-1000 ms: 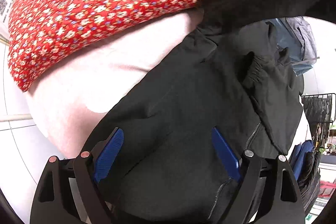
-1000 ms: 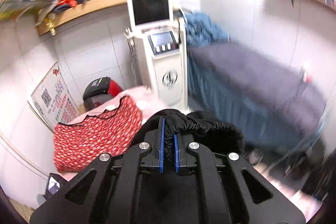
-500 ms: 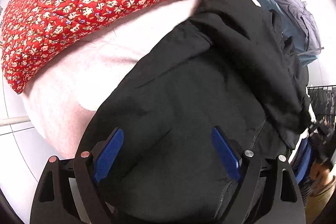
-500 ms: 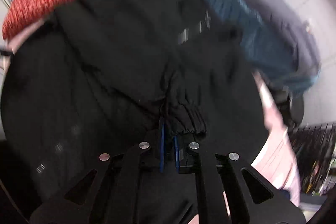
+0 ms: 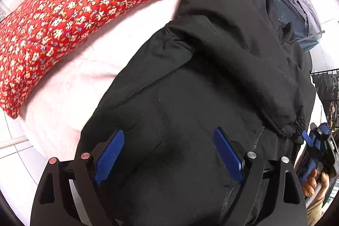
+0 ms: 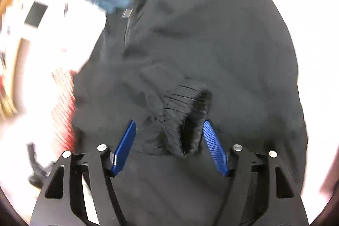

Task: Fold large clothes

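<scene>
Left gripper [image 5: 169, 154]: your jaws stand wide apart over the black jacket [image 5: 211, 88], gripping nothing.
Right gripper [image 6: 169, 141]: your jaws have just been opening; the elastic cuff [image 6: 186, 111] lies loose between them.
Upper left: red floral garment [image 5: 84, 3].

The left gripper [image 5: 167, 151] points down with its blue pads [image 5: 109, 157] spread wide and nothing pinched between them, while the right gripper [image 6: 169, 145] has just been opening, its pads [image 6: 214, 147] now parted with a gathered cuff [image 6: 184, 118] lying loose between them.
</scene>
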{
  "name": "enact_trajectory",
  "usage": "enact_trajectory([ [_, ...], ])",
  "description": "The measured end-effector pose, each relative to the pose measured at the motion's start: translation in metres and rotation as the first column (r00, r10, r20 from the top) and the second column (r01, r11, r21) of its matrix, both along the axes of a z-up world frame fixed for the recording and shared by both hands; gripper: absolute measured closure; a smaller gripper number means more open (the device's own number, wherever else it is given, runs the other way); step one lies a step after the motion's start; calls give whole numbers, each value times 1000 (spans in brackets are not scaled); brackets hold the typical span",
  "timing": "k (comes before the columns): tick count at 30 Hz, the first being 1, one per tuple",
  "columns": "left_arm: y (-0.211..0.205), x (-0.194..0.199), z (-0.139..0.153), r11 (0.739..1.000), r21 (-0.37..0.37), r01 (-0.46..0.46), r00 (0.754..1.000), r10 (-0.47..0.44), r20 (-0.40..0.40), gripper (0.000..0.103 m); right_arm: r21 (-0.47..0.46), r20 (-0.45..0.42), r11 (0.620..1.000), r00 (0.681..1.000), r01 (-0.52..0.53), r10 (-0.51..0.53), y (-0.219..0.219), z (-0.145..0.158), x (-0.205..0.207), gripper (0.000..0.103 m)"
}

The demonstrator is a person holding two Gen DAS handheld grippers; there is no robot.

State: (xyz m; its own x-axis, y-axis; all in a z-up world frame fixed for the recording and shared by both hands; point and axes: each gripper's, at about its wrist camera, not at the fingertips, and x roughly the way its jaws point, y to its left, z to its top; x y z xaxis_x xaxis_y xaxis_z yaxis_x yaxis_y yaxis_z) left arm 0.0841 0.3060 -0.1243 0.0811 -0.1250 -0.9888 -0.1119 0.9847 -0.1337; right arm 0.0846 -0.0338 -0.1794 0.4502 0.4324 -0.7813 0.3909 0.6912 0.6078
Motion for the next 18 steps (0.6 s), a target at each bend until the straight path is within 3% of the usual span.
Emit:
enact_trajectory([
  [2, 6, 15, 0, 1000, 6, 11, 1000, -11, 3, 18, 47, -29, 996, 997, 78, -77, -14, -5, -10, 36],
  [7, 8, 75, 19, 999, 35, 19, 996, -22, 89, 18, 49, -26, 993, 994, 104, -103, -17, -4, -10, 36],
  [11, -11, 137, 24, 995, 58, 77, 988, -85, 130, 18, 62, -24, 994, 995, 95, -93, -11, -3, 6, 36],
  [15, -37, 193, 2, 980, 126, 157, 976, -173, 132, 17, 30, -33, 998, 998, 61, -60, -6, -5, 11, 36],
  [18, -54, 230, -33, 967, 162, 197, 973, -213, 90, 17, 13, -39, 998, 998, 55, -55, -4, -2, 7, 36],
])
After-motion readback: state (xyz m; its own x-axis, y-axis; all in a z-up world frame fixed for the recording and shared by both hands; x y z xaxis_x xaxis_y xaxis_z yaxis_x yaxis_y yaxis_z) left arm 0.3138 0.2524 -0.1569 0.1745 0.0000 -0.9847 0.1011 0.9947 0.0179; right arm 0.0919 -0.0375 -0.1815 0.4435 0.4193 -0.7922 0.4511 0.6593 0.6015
